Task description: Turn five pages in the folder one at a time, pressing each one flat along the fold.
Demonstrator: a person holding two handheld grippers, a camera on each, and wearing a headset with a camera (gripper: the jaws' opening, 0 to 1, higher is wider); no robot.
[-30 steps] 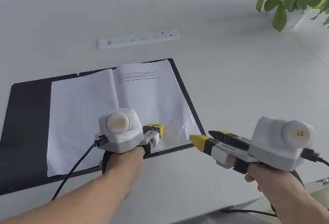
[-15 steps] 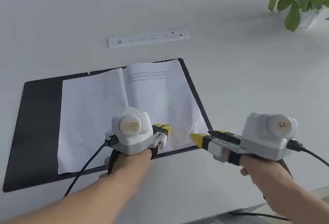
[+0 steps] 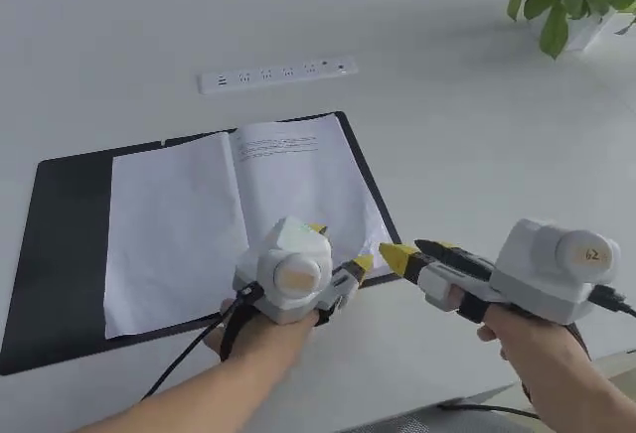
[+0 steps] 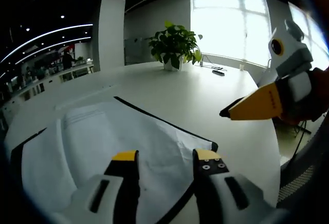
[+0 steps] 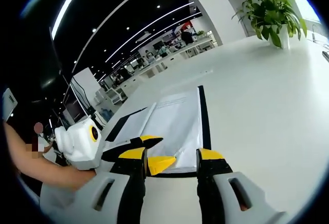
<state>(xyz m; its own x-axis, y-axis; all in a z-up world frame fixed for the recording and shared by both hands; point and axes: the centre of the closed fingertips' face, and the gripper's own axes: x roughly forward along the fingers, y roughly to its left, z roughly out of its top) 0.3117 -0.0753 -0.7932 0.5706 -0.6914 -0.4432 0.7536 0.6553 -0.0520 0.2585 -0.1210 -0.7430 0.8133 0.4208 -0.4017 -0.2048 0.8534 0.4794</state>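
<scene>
Left gripper (image 4: 165,157) and right gripper (image 5: 171,154) — jaws apart, empty — near folder (image 3: 60,254) corner

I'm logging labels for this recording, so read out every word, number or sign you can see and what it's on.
"62": on the white rear housing of the right gripper.
Printed lines atop the white right-hand page in the black folder: too small to read.
Markings on the white power strip: too small to read.
Round yellowish label on the left gripper: blurred, unreadable.
</scene>
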